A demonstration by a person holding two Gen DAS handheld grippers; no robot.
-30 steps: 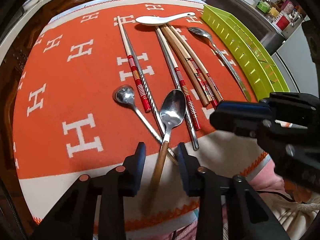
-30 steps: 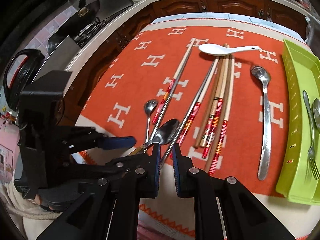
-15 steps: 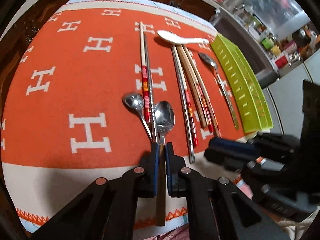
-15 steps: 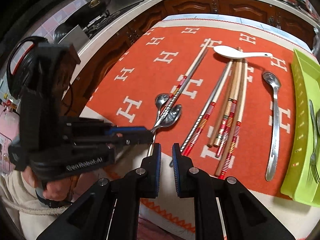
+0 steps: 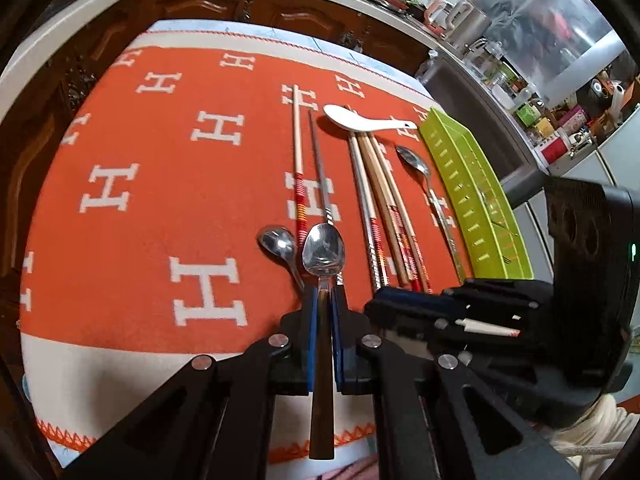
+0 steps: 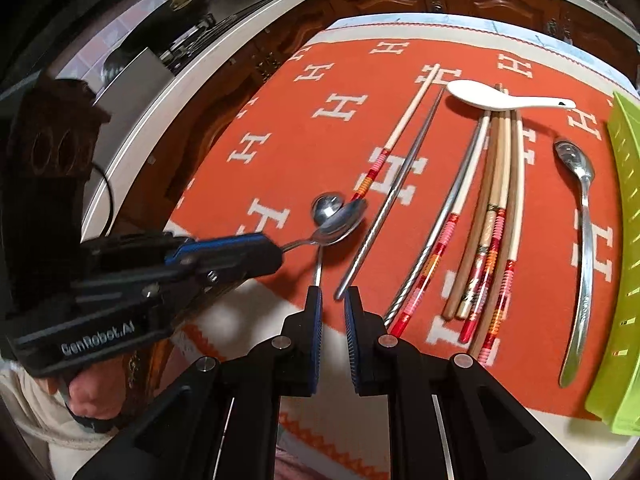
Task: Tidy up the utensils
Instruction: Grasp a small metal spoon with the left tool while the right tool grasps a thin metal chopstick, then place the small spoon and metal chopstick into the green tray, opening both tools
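Even, bright indoor light; soft shadows; glare on the metal spoon (image 5: 323,249); strong fisheye curvature and dark vignetted corners.

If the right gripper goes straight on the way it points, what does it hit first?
Most likely the near tip of the metal chopstick, which lies just ahead of the right gripper. The small spoon's handle runs close by on the left. Depth is unclear in this fisheye view, so it might pass above both.

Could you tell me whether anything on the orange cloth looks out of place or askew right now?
One thing stands out: the white ceramic spoon lies crosswise on the far tips of the chopstick bundle, whereas the other utensils lie lengthwise. The left gripper holds the wooden-handled spoon just above the small steel spoon.
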